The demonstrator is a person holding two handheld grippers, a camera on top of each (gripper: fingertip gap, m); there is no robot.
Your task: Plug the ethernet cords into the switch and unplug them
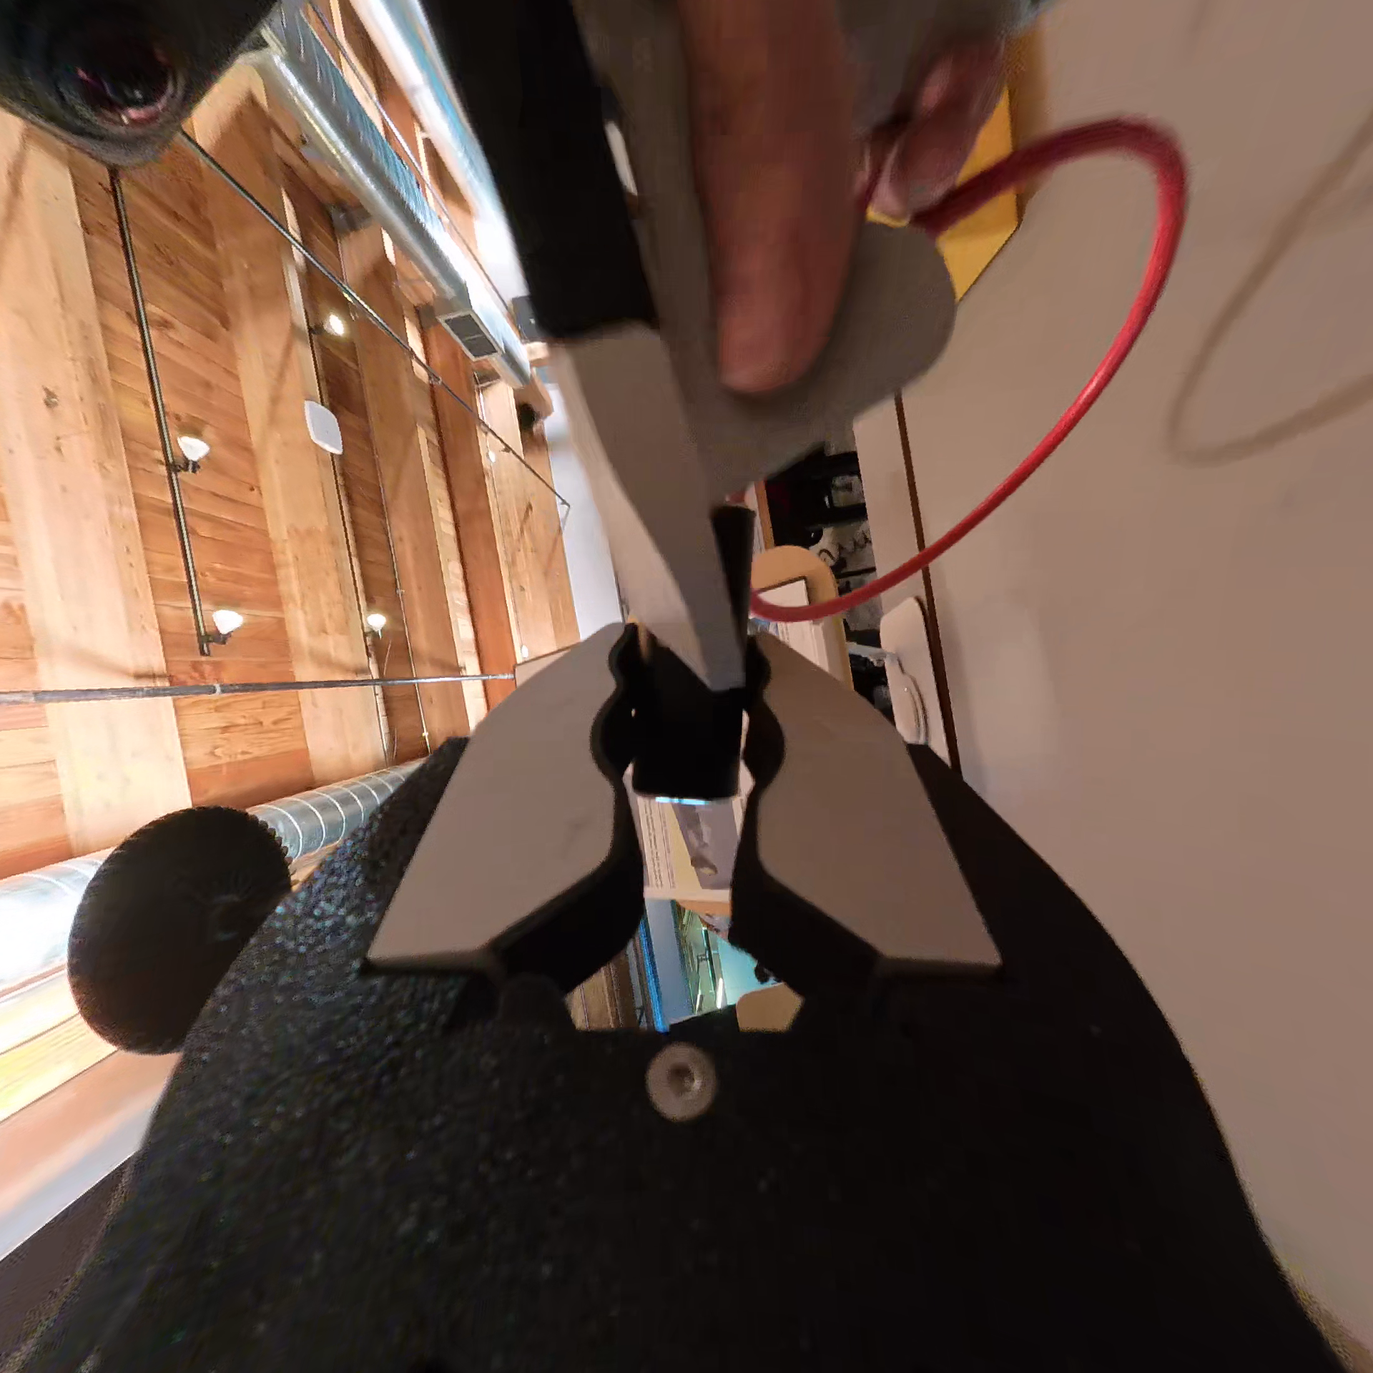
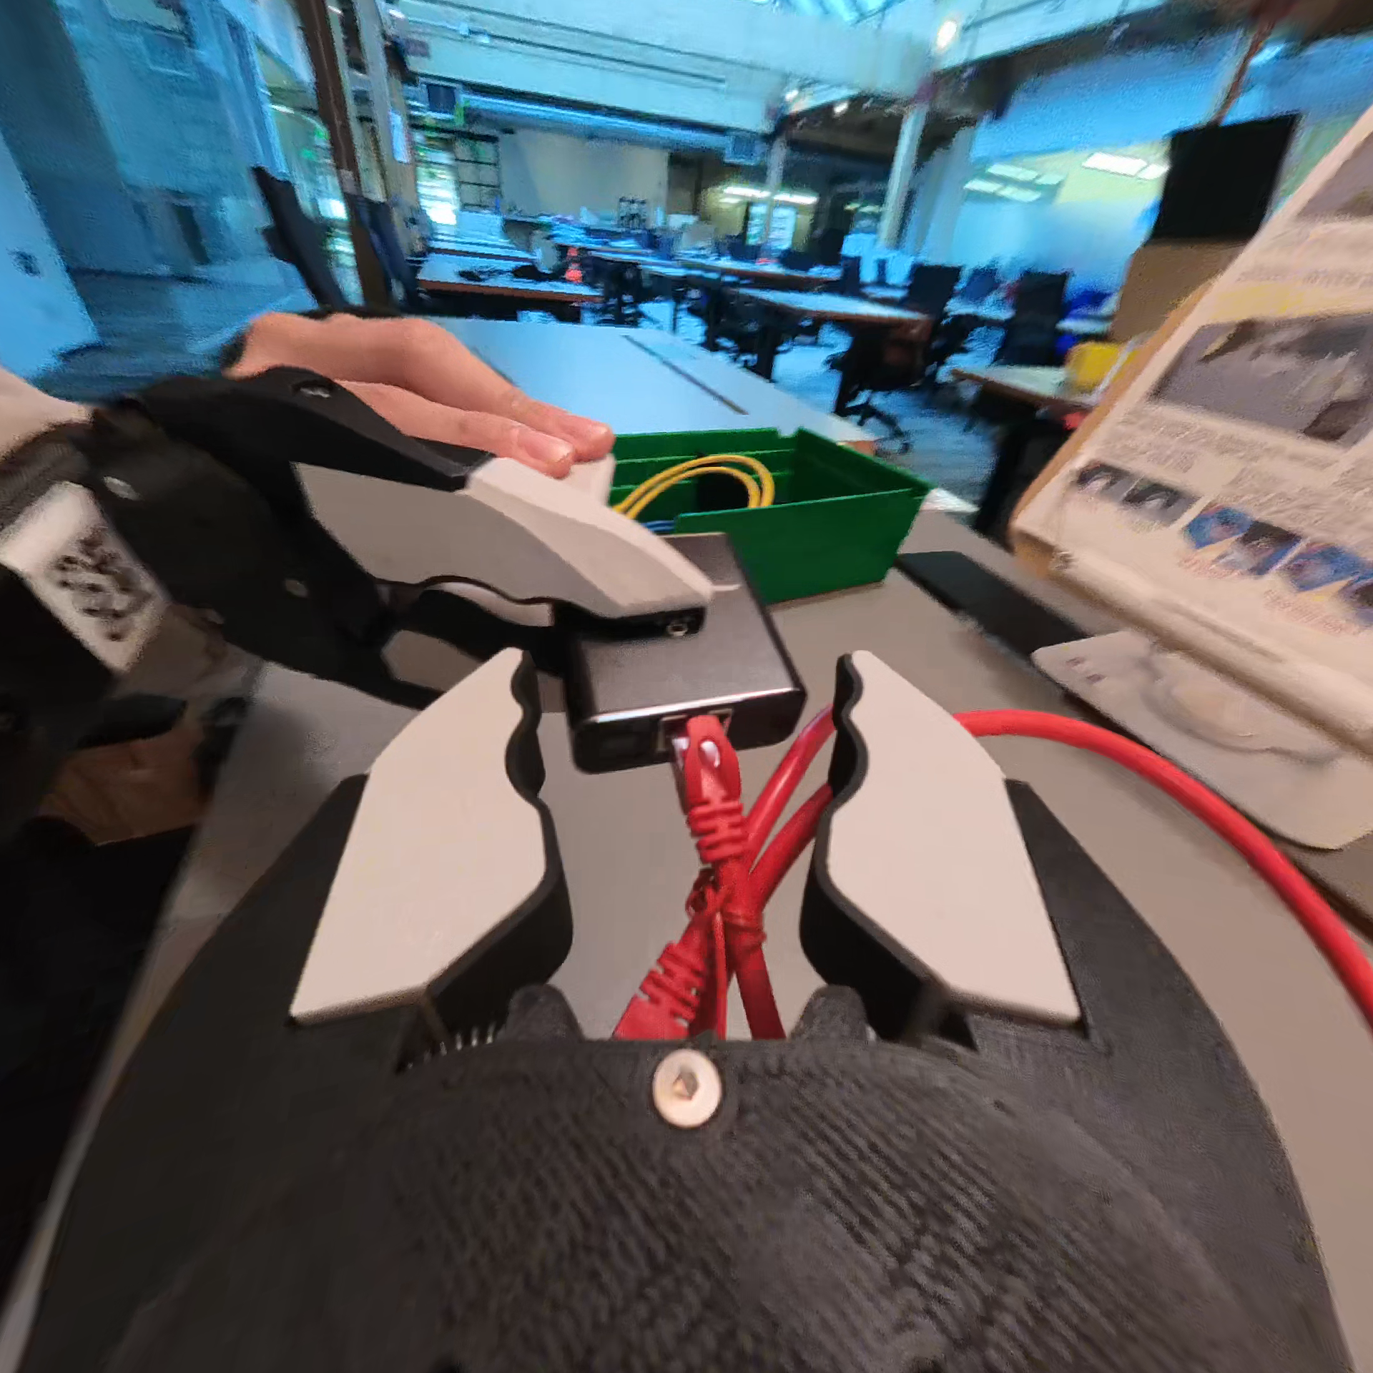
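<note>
Left gripper (image 1: 687, 713) steadies the switch (image 1: 687, 743) while the right gripper (image 2: 687, 743) waits over the red cord (image 2: 712, 787).

Left wrist view, tilted sideways: the fingers are clenched on the small dark switch, and the other gripper's fingers come in from above, with a loop of red cable arcing over the pale table (image 1: 1151, 743). Right wrist view: the fingers stand spread and hold nothing, the red plug lying between them, seated in a port on the switch's front face; a second red plug (image 2: 665, 988) lies loose nearer the camera. The switch looks light, rigid and smooth, likely to slide unless pinned. The cord is limp; I would grip its stiff ribbed boot just behind the latch.
</note>
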